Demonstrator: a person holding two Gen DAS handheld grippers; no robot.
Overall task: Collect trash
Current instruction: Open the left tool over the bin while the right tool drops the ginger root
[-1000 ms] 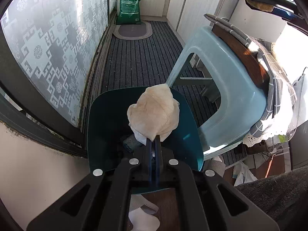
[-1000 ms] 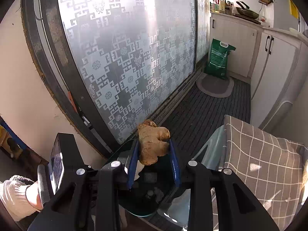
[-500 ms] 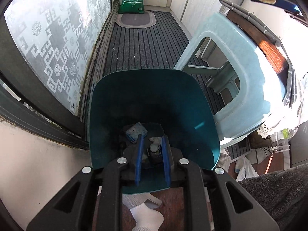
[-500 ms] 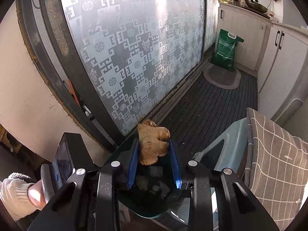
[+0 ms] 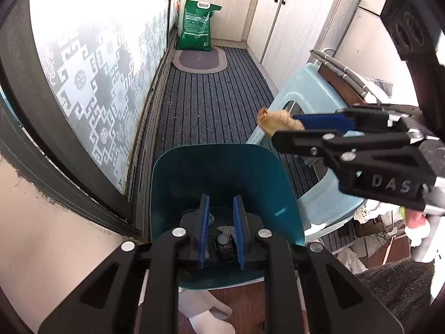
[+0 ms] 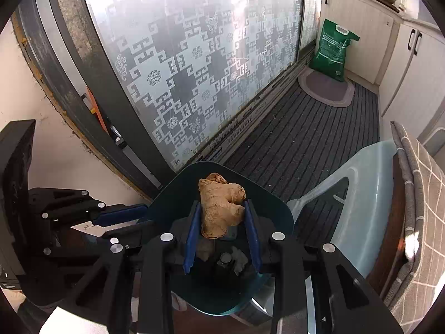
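A teal plastic trash bin (image 5: 222, 172) stands on the floor below both grippers; it also shows in the right wrist view (image 6: 267, 208). Small bits of trash (image 5: 224, 235) lie at its bottom. My left gripper (image 5: 221, 203) is open and empty just above the bin's mouth. My right gripper (image 6: 221, 208) is shut on a knobbly piece of ginger (image 6: 219, 206) and holds it over the bin. In the left wrist view the right gripper (image 5: 286, 128) comes in from the right with the ginger (image 5: 274, 121) at its tip.
A pale blue plastic stool (image 5: 311, 103) with a checked cloth (image 6: 422, 194) stands right of the bin. A patterned glass sliding door (image 5: 91, 83) runs along the left. A green bag (image 5: 197, 25) and oval mat (image 5: 198, 61) lie at the far end. White cabinets (image 5: 292, 19) line the right.
My left gripper opened and dropped the crumpled tissue wad into the bin, then lifted back. My right gripper with the ginger moved closer, over the bin.
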